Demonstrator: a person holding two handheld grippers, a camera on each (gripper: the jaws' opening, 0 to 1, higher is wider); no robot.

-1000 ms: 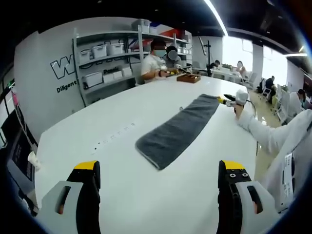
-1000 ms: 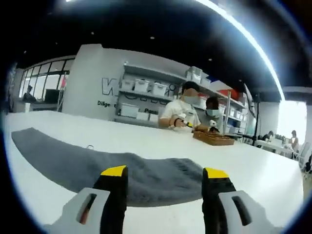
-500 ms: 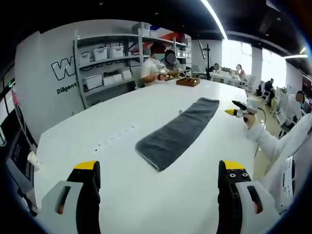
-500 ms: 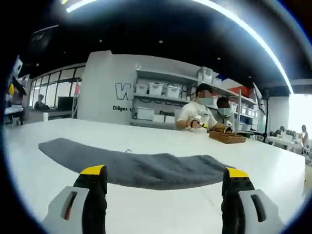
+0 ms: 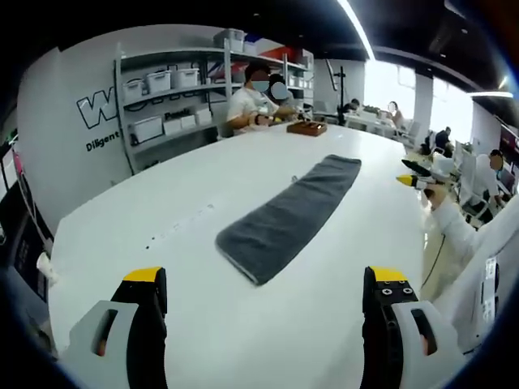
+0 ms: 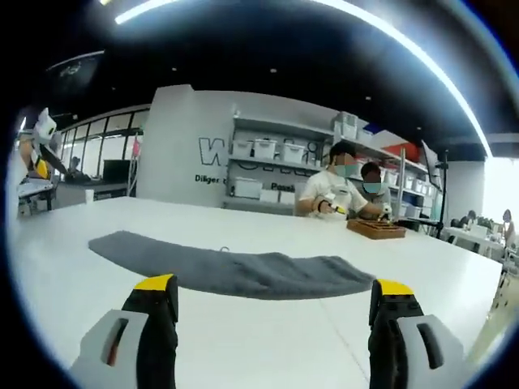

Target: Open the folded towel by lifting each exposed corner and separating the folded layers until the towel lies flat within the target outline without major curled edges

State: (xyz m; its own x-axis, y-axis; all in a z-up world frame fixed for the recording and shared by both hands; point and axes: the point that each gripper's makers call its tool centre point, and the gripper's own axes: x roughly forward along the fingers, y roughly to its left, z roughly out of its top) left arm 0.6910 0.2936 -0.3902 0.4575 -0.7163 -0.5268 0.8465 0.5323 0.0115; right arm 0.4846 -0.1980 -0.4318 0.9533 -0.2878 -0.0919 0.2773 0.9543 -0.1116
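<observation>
I see the folded towel [image 5: 290,216] lying on the table [image 5: 203,178], ahead of my left gripper [image 5: 263,284]. Behind it stands a wooden tray [image 5: 306,128], two people [image 5: 261,101] beside it, shelves [image 5: 166,97] behind them.

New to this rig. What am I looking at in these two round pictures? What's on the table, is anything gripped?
No robot arm here: a person holds a two-jaw gripper in each hand, and a fisheye camera rides on each one.

The left gripper view looks past the left gripper, whose black, yellow-tipped jaws stand wide open. The other gripper shows at the right, held out on a white sleeve. The right gripper view looks past the right gripper, also open.

On the large white table lies a long dark grey folded towel. A brown wooden tray sits at the far end by seated people. Nothing is held.
</observation>
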